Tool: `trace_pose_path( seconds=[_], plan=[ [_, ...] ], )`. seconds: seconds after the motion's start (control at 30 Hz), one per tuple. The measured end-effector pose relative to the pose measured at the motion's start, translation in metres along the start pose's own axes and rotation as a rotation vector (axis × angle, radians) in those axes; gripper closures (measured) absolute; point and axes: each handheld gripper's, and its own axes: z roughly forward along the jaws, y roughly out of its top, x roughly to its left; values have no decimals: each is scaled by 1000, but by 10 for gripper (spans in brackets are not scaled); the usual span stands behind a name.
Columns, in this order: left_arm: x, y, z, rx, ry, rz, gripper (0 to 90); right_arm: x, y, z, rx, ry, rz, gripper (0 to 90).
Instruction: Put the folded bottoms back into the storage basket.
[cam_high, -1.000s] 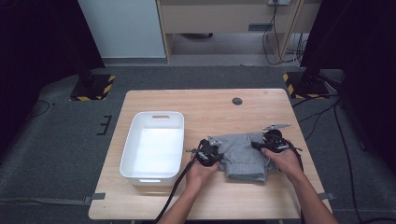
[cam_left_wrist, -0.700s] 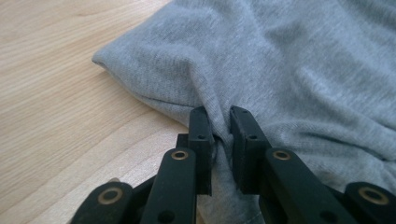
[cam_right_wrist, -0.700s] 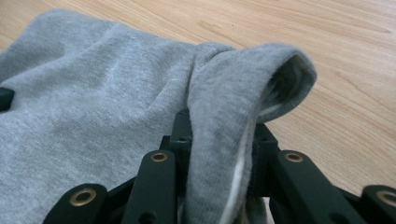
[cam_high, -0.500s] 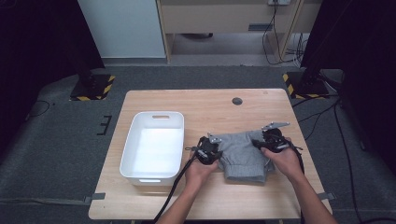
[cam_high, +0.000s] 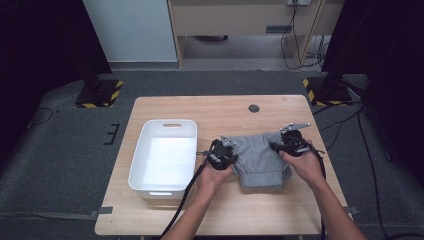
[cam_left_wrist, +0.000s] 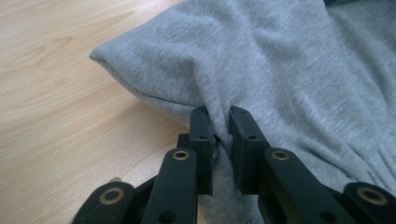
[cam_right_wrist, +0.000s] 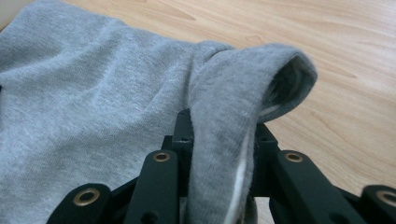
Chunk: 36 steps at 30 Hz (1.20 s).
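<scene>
A folded grey sweatshirt (cam_high: 260, 159) lies on the right half of the wooden surface (cam_high: 210, 107), just right of a white plastic bin (cam_high: 164, 156) and apart from it by a narrow strip of bare wood. The left hand-held gripper (cam_high: 223, 154) sits at the garment's left edge with its jaws closed tight on a pinched fold of grey fabric (cam_left_wrist: 219, 126), the cloth bunching up between the pads. The right hand-held gripper (cam_high: 289, 145) sits at the garment's right edge, its jaws clamped on a thicker rolled hem (cam_right_wrist: 233, 140) that loops over them. Both gripped edges are raised a little off the wood. Open wood stretches behind the garment toward a small black disc (cam_high: 254, 108) near the far edge, and more lies in front, toward the near edge.
</scene>
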Motion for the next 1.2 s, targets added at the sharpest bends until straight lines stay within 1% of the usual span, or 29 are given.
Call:
trace_pose_path(
  seconds=[0.13,0.23,0.4,0.43,0.6,0.77,1.07,1.2],
  plan=[
    [2,6,-5,-9,-3,-4,802,0,4,-2,-4,-3,-4,710],
    [3,8,-5,-11,-11,-12,802,0,6,-4,-2,-5,-5,710],
    [3,10,-6,-14,-14,-9,802,-1,8,-4,-7,-12,-1,710],
    [4,11,-7,-17,-15,-8,802,0,10,-4,4,-14,-7,710],
    [5,12,-8,-22,-13,-12,802,0,13,-3,5,-17,-6,710],
    [7,16,-12,-29,-11,-12,802,1,20,-5,-6,-16,-8,710],
    [9,19,-16,-40,-9,-13,803,0,26,-8,-17,-8,-8,711],
    [9,22,-18,-42,-8,-10,804,2,29,-11,-24,-15,-13,711]
  ],
)
